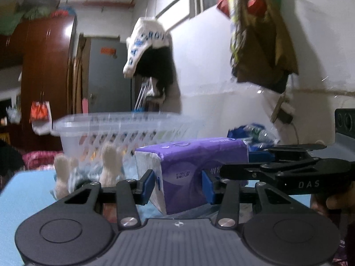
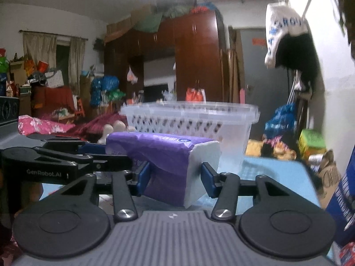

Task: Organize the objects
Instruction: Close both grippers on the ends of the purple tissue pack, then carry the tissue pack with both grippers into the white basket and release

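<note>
a: so where's the tissue pack [image 1: 190, 168] sitting?

b: just in front of the clear plastic basket [image 1: 119, 130], lifted a little off the blue surface [image 1: 28, 190], tilted, its white end toward the stuffed toy [image 1: 64, 173].

a: and the left gripper [image 1: 177, 184]?

b: it straddles the near white end of the pack. its blue pads look pressed on both sides, though blur makes the contact on one side hard to judge. i'd call it clamped on the pack.

a: the right gripper [image 2: 175, 177]?

b: same story from the other end. one blue pad dents the purple wrapper; the other sits at the white end, and i can't tell if it touches. seen from the left camera, its black arm reaches in from the far side of the pack.

a: what else lies near the basket?

b: the toy's pale ears stand right against the basket's front wall. a plastic bottle [image 1: 259, 133] lies beyond the pack, away from the basket. behind the basket stands a dark wooden wardrobe [image 2: 195, 62], and a white bag with blue letters [image 2: 281, 33] hangs above, to its side.
</note>
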